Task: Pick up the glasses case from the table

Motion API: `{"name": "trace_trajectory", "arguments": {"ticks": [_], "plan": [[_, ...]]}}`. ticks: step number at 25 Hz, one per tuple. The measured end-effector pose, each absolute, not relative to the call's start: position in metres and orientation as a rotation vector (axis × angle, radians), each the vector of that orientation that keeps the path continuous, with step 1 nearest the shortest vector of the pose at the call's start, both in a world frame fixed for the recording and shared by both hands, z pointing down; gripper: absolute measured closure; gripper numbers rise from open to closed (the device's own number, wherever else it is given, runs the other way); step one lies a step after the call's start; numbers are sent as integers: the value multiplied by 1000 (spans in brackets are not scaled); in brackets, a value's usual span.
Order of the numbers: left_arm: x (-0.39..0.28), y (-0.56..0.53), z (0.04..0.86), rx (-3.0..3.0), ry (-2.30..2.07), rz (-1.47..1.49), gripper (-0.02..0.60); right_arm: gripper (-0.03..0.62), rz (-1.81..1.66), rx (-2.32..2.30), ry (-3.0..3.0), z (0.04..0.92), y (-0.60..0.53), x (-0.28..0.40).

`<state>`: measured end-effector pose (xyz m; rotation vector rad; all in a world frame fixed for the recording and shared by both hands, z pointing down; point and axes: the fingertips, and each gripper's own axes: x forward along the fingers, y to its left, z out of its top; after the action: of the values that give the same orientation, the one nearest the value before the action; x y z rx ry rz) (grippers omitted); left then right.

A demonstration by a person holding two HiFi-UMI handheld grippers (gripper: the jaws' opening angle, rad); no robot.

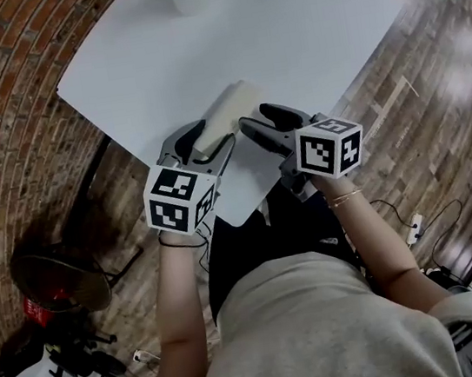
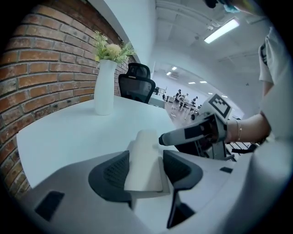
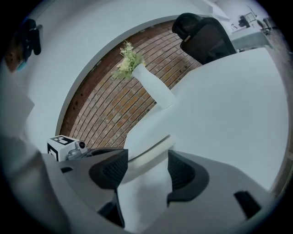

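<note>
Most of the pickup looks done. The glasses case (image 1: 227, 116), a pale oblong, lies lengthwise between the jaws of the left gripper (image 1: 210, 141), whose pads press on its two long sides. It is above the near corner of the table (image 1: 301, 33), the corner pointing at the person. In the left gripper view its far end looks raised off the white top, so I judge it lifted or just leaving the surface; no view settles how clear it is. The right gripper (image 1: 269, 126) hovers just beside the case on the right. Its jaws are spread wide, and the case lies just past its fingertips, untouched. As I read it, what remains is only to carry the case well clear of the table in the left grip. A white vase (image 2: 104, 87) with a sprig stands well apart near the far edge.
</note>
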<state>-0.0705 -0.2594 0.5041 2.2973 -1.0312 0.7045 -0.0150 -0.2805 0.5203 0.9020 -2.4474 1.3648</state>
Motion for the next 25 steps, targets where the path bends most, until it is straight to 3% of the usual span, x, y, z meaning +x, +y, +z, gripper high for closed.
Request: {"name": "trace_trajectory", "arguments": {"ticks": [10,13,15,25], "plan": [[-72,-260,508,2303,-1004,706,360,325,1595,877,-2362,532,-301,-32],[-70,-264,504,2286,-1030,622,572,356,1665,869,-2343,533,-305,-38],[-70,-266,504,2286,-1032,600,572,336,1716,872,-2318,536,-307,-40],[-69,-260,506,2345,-1002,706,570,385,1735,878,-2328,534,-305,-41]]}}
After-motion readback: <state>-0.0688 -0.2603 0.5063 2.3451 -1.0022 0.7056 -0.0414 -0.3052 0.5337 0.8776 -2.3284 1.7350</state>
